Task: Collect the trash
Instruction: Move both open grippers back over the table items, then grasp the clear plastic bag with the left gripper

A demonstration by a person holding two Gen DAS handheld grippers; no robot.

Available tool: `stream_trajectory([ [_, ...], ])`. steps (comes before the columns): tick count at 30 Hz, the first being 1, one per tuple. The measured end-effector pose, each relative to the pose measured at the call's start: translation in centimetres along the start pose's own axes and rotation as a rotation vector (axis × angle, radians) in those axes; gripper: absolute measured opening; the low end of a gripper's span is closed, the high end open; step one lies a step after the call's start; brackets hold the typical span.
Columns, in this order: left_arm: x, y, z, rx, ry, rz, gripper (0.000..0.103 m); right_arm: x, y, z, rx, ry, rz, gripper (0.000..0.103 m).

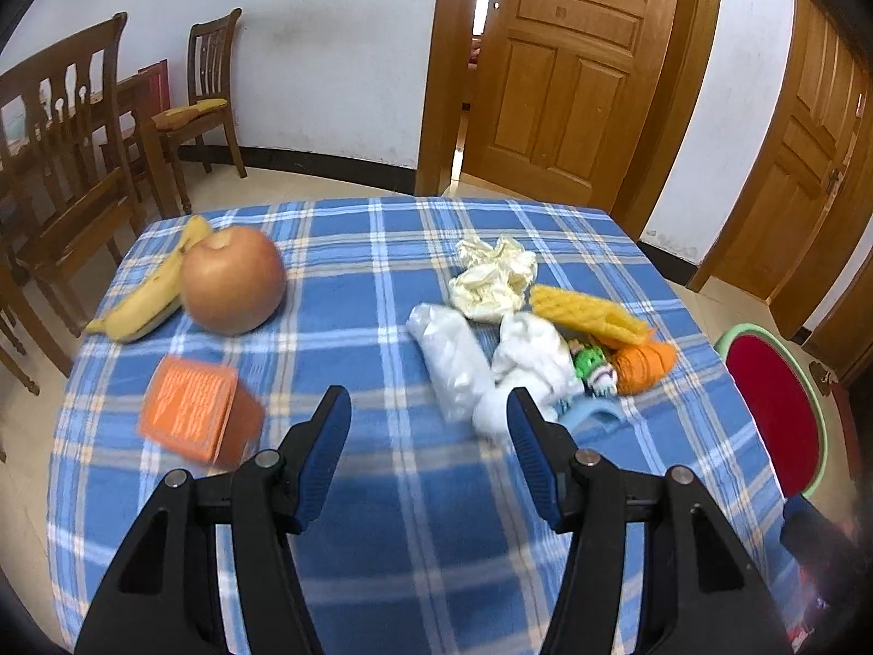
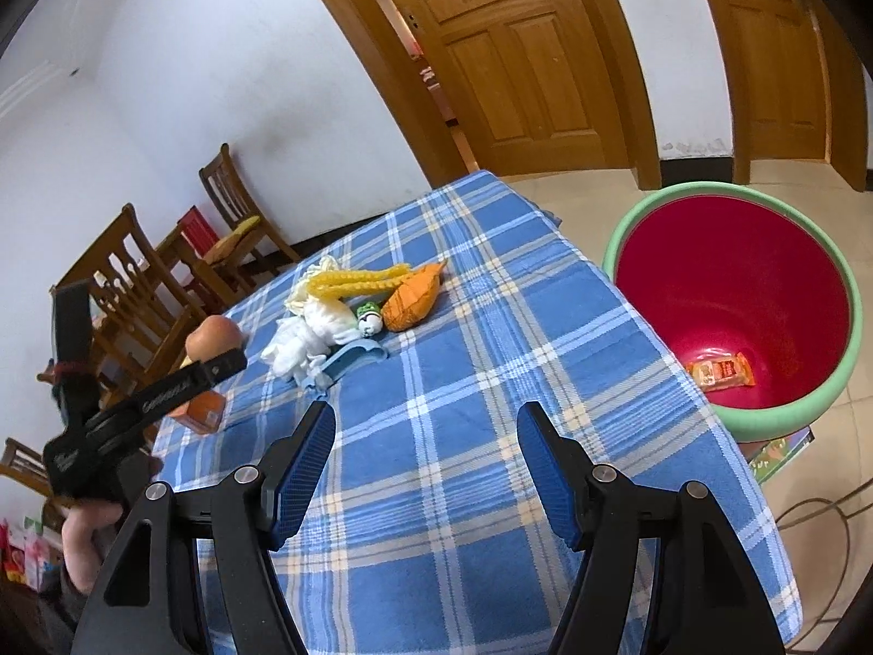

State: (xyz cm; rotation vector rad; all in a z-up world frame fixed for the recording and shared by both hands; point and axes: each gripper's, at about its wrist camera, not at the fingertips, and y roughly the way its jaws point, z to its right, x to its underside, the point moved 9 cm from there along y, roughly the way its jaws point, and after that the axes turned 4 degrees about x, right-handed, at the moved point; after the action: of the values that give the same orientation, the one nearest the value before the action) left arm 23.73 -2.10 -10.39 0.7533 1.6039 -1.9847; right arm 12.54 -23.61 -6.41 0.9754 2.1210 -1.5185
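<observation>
Left gripper [image 1: 429,406] hangs over the blue plaid tablecloth [image 1: 382,518] with its jaws parted to a moderate gap and nothing between them. Just ahead of the tips, slightly right of centre, lies a white plastic-wrapped roll [image 1: 453,360], its long axis running away from the gripper and leaning left; crumpled white tissue [image 1: 532,360] sits touching its right side, with a yellowish paper wad [image 1: 494,278] beyond. Judged from this, the roll is the next piece of trash, and the jaws would need to straddle it across its short width. To the left, well apart, are an orange carton [image 1: 191,409], an apple [image 1: 233,279] and a banana [image 1: 144,297].

Right gripper [image 2: 425,426] is wider open, also empty, above bare cloth near the table's right edge. The pile lies far ahead and to its left, so the left hand is the nearer of the 2. Beside the table on the right stands a red basin with a green rim [image 2: 791,420], holding 1 orange wrapper [image 2: 720,372]. Both grippers tilt downward toward the table.
</observation>
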Motion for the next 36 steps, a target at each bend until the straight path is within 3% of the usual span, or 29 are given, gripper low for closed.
stream_trajectory([
  [13,-0.9,6.3,-0.4,0.007,-0.012,-0.091,0.059,-0.8,1.6,1.8,0.045,0.019,-0.02,0.071],
  [17,-0.6,7.7,-0.8,0.001,-0.029,-0.116,0.048,-0.9,1.5,2.0,0.046,0.023,-0.015,0.071],
  [20,-0.7,7.5,-0.6,-0.01,-0.015,-0.105,0.035,-0.8,1.8,2.2,0.044,0.03,-0.023,0.071],
  [27,-0.7,7.1,-0.7,-0.003,-0.027,-0.097,0.033,-1.0,2.0,1.8,0.043,0.014,-0.027,0.071],
  [36,-1.3,3.9,-2.0,-0.008,-0.067,-0.004,0.033,-1.8,2.8,-0.1,0.037,-0.035,-0.031,0.07],
])
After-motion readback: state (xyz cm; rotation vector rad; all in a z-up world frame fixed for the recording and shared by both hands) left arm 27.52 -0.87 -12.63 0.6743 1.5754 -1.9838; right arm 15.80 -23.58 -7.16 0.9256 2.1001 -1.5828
